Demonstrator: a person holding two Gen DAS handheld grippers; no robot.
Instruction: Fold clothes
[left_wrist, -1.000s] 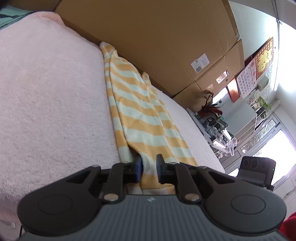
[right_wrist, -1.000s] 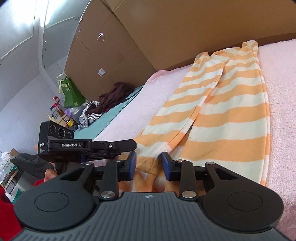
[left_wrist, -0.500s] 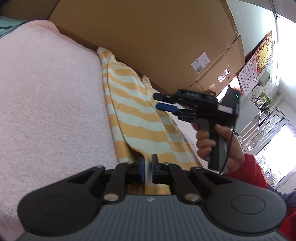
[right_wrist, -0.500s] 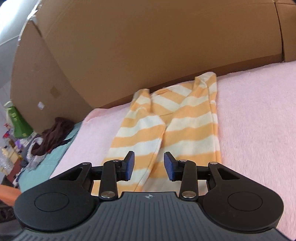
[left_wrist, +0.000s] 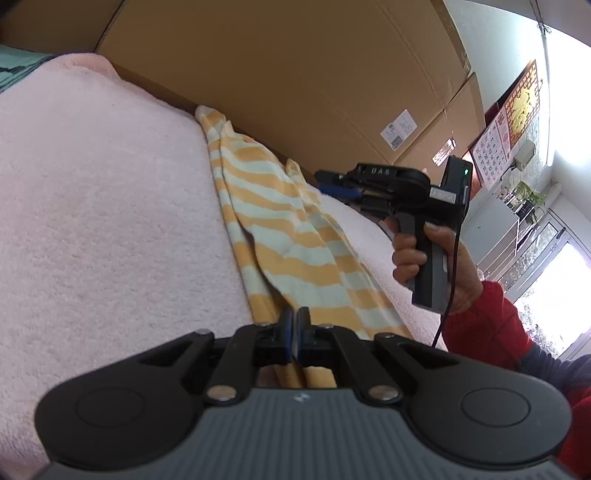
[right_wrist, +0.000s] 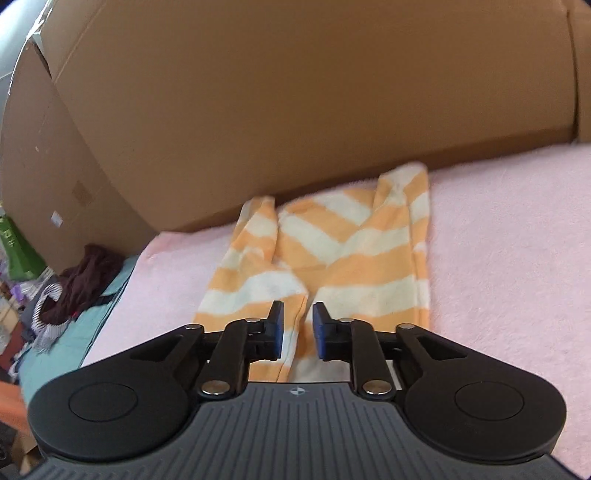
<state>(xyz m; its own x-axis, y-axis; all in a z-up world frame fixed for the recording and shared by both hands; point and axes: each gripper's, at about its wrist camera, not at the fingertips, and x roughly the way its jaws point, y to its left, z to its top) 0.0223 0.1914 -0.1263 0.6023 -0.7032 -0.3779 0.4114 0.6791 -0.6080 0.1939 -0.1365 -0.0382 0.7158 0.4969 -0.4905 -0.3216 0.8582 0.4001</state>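
Note:
An orange-and-white striped garment (left_wrist: 295, 258) lies lengthwise on the pink blanket (left_wrist: 110, 221), reaching to the cardboard wall. My left gripper (left_wrist: 294, 314) is shut on its near edge, with cloth pinched between the blue pads. In the right wrist view the striped garment (right_wrist: 354, 266) spreads out ahead of my right gripper (right_wrist: 298, 314). Its jaws are closing with a gap between them and nothing pressed in it. In the left wrist view the right gripper (left_wrist: 328, 184) hangs in the air over the garment's far right side, held by a hand (left_wrist: 413, 254) in a red sleeve.
Tall cardboard boxes (right_wrist: 295, 92) wall off the far edge of the blanket (right_wrist: 498, 258). A heap of dark and striped clothes (right_wrist: 85, 280) lies on a teal sheet (right_wrist: 74, 332) to the left. Shelves and bright glass doors (left_wrist: 554, 266) stand at the right.
My left gripper has closed onto the garment's near edge. My right gripper left that edge, rose and swung toward the far half, entering the left wrist view; its jaws have narrowed.

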